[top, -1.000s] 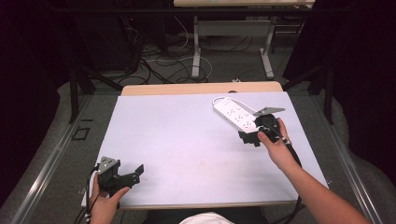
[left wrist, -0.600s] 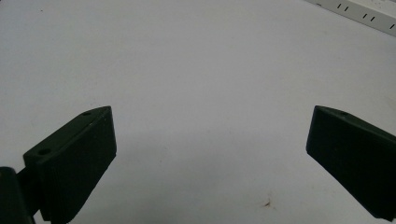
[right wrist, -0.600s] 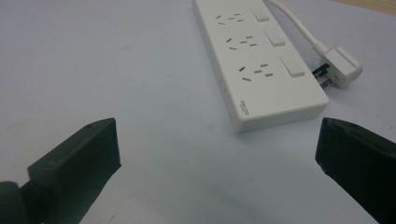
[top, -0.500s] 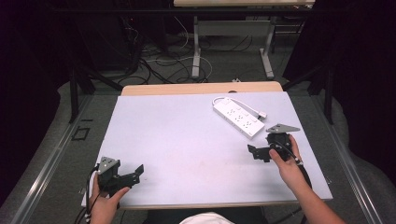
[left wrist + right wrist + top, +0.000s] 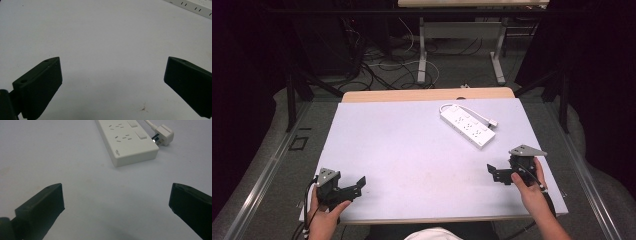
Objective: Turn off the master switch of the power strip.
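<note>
The right gripper point(image 5: 493, 172) has its fingers point(image 5: 40, 207) spread wide with nothing between them, and bare pale surface point(image 5: 412, 150) shows in the gap. In the right gripper view the strip point(image 5: 126, 138) lies just ahead of those fingers, clear of them, its near short end turned toward the camera and its sockets and two switches facing up. The plug point(image 5: 163, 133) rests on the surface just beside that near end, on the far right, with its white cord running off past the top edge. In the high view this gripper sits near the right front corner, held by the right hand point(image 5: 529, 185), with its grey plate on top, and the strip point(image 5: 467, 125) lies diagonally toward the back right, apart from it. The left gripper point(image 5: 357, 184) also has its fingers point(image 5: 41, 85) wide apart and empty, and only the surface shows between them. In the left gripper view one edge of the strip point(image 5: 192, 5) crosses the top right corner, well apart from the fingers. In the high view the left hand point(image 5: 324, 220) holds that gripper at the left front edge. A small dark mark point(image 5: 143, 108) shows on the surface near the left fingers.
</note>
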`<state>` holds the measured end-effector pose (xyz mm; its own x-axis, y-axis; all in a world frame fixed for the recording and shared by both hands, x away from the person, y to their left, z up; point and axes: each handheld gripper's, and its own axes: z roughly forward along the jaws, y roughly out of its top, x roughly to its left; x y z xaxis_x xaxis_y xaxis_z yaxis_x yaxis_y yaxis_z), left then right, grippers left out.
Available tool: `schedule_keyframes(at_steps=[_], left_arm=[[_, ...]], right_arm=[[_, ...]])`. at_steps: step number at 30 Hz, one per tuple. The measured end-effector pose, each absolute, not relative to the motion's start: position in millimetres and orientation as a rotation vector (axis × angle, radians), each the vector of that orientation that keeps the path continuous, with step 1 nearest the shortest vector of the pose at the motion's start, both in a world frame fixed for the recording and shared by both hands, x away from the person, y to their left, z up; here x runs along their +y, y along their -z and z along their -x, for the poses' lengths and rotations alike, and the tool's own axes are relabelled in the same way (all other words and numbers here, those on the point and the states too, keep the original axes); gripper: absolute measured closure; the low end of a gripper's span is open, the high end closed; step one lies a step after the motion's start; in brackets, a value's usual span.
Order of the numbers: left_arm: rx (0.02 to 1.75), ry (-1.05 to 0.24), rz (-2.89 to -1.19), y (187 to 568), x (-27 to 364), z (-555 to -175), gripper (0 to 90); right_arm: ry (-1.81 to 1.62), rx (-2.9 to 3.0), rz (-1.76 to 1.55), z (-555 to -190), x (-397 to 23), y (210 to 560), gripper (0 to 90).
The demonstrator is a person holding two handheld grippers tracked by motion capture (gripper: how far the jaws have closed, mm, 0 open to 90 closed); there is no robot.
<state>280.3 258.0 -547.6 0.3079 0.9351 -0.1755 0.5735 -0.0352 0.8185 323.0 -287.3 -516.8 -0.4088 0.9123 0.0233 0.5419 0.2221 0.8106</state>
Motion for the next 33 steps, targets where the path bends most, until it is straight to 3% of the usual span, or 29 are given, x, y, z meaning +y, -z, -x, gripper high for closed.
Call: schedule_keyframes(at_steps=[33], left_arm=[[1.365, -0.539, -1.715, 547, 259, -279, 1.7]], right_arm=[[-1.005, 1.935, -1.48, -312, -333, 560, 0.0]])
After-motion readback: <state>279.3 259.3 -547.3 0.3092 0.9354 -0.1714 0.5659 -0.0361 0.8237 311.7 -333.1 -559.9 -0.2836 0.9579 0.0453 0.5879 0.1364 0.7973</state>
